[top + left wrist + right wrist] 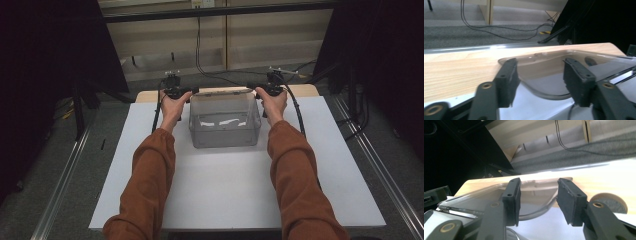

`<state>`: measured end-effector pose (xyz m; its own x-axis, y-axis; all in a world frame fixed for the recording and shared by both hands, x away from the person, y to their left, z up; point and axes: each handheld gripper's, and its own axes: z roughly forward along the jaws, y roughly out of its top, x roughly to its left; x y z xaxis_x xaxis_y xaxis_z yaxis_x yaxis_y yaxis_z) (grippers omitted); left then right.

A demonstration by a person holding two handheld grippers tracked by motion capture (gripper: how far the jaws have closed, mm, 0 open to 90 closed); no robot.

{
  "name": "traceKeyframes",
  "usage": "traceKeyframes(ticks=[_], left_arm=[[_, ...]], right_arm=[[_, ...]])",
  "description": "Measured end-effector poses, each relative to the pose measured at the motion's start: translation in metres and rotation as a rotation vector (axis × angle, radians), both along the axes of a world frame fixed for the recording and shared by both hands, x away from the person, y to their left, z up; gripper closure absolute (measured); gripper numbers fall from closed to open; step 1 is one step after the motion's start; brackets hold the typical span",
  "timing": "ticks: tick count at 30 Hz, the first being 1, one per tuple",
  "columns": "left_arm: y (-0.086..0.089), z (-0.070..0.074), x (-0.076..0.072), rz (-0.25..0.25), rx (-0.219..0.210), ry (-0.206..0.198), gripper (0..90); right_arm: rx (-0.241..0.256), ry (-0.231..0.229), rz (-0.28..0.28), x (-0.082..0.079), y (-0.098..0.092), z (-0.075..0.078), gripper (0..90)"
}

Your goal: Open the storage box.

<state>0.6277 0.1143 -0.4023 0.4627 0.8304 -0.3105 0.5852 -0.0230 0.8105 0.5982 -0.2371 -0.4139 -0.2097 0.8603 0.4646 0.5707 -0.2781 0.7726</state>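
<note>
Plastic bin [225, 125], clear and rigid, sits toward the far edge of the worktop [225, 190], midway between its sides. The left gripper [192, 91] and right gripper [251, 86] hover at the bin's far corners, each with jaws spread on either side of the curved rim [544, 93], not yet pinching it. The bin looks light and hollow but smooth, likely slippery; the thin rim lip seems the surest hold, taken evenly at both corners. White shapes inside are too blurred by glare to identify, and the bin's bottom is hard to make out.
</note>
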Motion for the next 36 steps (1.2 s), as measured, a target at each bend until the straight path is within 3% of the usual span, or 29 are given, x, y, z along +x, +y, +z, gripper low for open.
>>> traceKeyframes(ticks=[13, 17, 23, 26, 29, 32, 36], left_arm=[[-0.003, 0.011, -0.014, -0.012, 0.073, -0.111, 21.4], [-0.003, 0.015, -0.021, -0.012, 0.061, -0.151, 16.6], [-0.002, 0.013, -0.031, -0.027, 0.086, -0.181, 9.6], [-0.001, 0.012, -0.035, -0.037, 0.082, -0.198, 6.4], [0.001, 0.013, -0.041, -0.080, 0.085, -0.219, 3.7], [-0.001, 0.015, -0.049, -0.088, 0.076, -0.251, 3.7], [-0.004, 0.015, -0.058, -0.110, 0.072, -0.297, 4.0]], right_arm=[[-0.095, -0.108, 0.027, -0.016, -0.001, 0.011, 28.5], [-0.132, -0.122, 0.040, -0.020, 0.000, 0.013, 22.5], [-0.155, -0.178, 0.048, -0.027, 0.002, 0.016, 9.5], [-0.177, -0.202, 0.051, -0.031, 0.004, 0.018, 8.7], [-0.209, -0.227, 0.063, -0.036, 0.006, 0.023, 8.5], [-0.215, -0.272, 0.064, -0.042, 0.007, 0.026, 7.3], [-0.259, -0.294, 0.069, -0.050, 0.009, 0.023, 6.9]])
